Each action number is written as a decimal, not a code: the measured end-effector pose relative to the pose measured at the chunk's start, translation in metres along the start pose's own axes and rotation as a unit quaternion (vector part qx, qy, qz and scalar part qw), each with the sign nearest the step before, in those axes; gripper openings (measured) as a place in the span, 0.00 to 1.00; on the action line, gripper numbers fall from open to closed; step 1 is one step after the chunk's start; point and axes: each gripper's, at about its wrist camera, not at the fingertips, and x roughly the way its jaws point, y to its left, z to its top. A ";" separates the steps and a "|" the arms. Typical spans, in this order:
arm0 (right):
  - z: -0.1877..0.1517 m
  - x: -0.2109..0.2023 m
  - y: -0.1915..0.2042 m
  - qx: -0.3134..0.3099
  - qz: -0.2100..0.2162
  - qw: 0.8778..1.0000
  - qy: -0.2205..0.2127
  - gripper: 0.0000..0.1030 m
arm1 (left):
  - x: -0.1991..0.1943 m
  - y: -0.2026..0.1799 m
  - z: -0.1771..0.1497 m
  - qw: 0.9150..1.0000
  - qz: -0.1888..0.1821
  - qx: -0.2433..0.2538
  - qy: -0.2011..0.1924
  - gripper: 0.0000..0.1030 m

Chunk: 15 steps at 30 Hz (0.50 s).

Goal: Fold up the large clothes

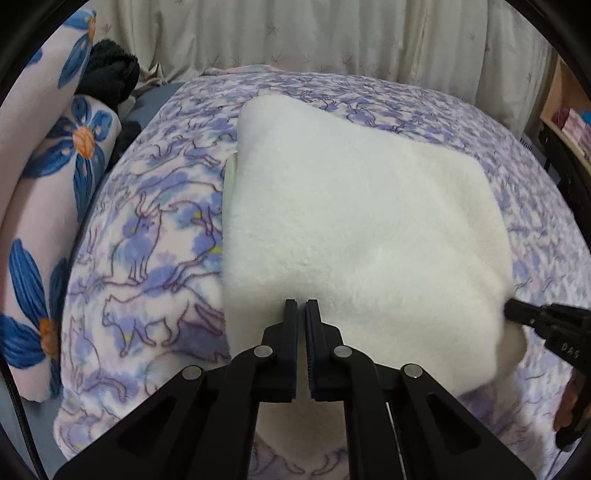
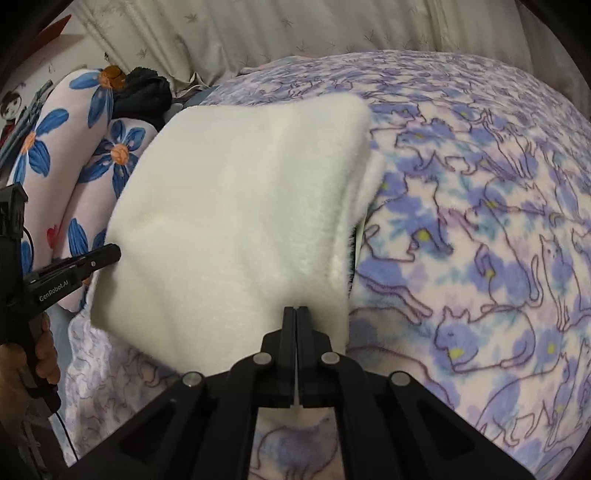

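Observation:
A thick cream fleece garment (image 1: 354, 221) lies folded into a block on the bed; it also shows in the right wrist view (image 2: 236, 221). My left gripper (image 1: 301, 306) is shut on its near edge, with cloth between the fingers. My right gripper (image 2: 295, 312) is shut on the near edge of the same garment, jaws pressed together. The right gripper's fingertip (image 1: 517, 308) shows at the garment's right corner in the left view. The left gripper's fingertip (image 2: 107, 254) shows at the garment's left side in the right view.
The bed is covered by a lilac and blue cat-print blanket (image 1: 155, 236), also in the right view (image 2: 480, 221). Rolled bedding with blue flowers (image 1: 48, 177) and a black cloth (image 1: 110, 74) lie at the left. A pale curtain (image 1: 332, 29) hangs behind. A shelf (image 1: 569, 122) stands right.

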 end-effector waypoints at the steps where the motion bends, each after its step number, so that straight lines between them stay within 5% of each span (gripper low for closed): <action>1: 0.001 0.001 0.000 0.003 0.001 1.000 0.001 0.00 | 0.001 0.000 -0.001 1.000 0.001 -0.003 0.000 0.04; 9: 0.005 -0.008 -0.001 0.011 0.016 1.000 0.023 0.00 | -0.010 -0.003 0.004 0.999 0.015 -0.035 0.017 0.04; 15: 0.007 -0.043 0.001 0.003 0.017 1.000 0.022 0.03 | -0.039 -0.013 -0.005 0.997 0.016 -0.066 0.026 0.29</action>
